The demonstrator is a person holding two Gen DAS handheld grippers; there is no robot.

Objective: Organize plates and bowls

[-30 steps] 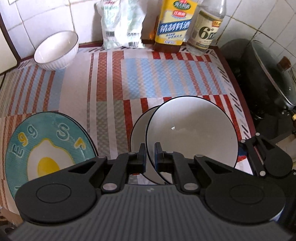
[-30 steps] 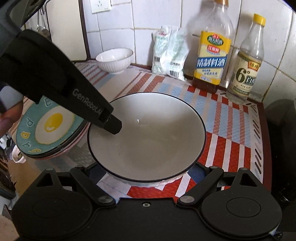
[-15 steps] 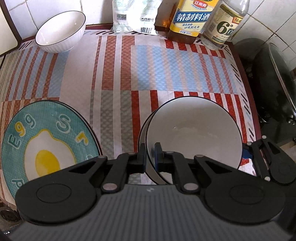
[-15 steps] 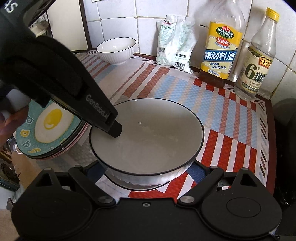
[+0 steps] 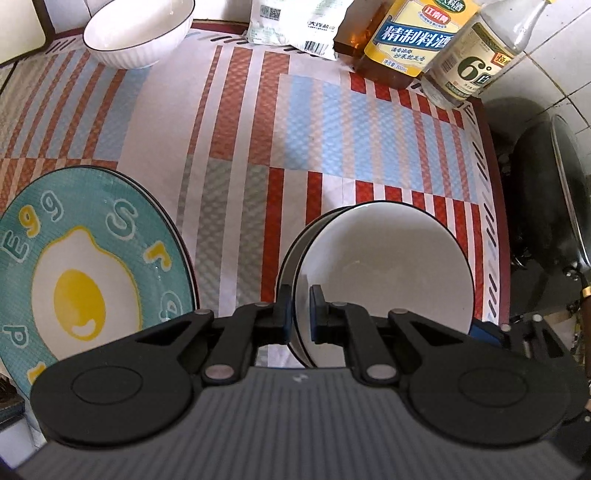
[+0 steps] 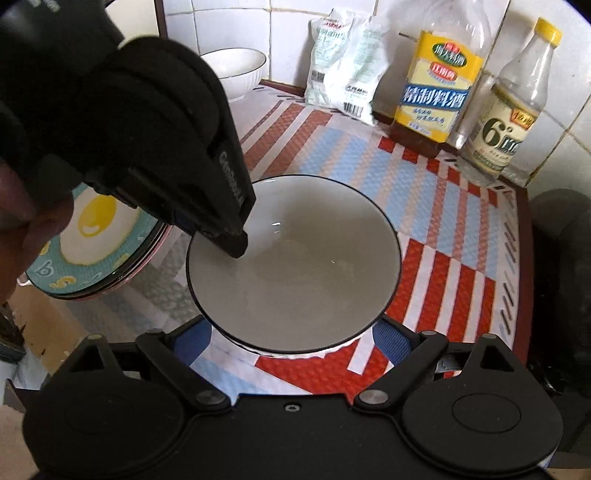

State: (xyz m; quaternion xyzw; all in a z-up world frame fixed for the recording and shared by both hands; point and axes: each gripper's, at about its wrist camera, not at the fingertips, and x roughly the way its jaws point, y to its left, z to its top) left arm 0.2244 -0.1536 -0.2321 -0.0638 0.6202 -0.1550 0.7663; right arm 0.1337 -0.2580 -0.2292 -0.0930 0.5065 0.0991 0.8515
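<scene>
Left wrist view: my left tongs (image 5: 298, 314) pinch the rim of the big bowl (image 5: 384, 273), nested over another. Plates (image 5: 85, 273) sit stacked on the desk (image 5: 295, 122) beside it; the small bowl (image 5: 138, 33) at the back remains. My right tongs (image 6: 291, 338) are spread around the big bowl's near edge.

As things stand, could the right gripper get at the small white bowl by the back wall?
Probably not directly: the right gripper is open around the large bowl, which the left gripper clamps, and that gripper's body blocks the way to the small white bowl.
</scene>
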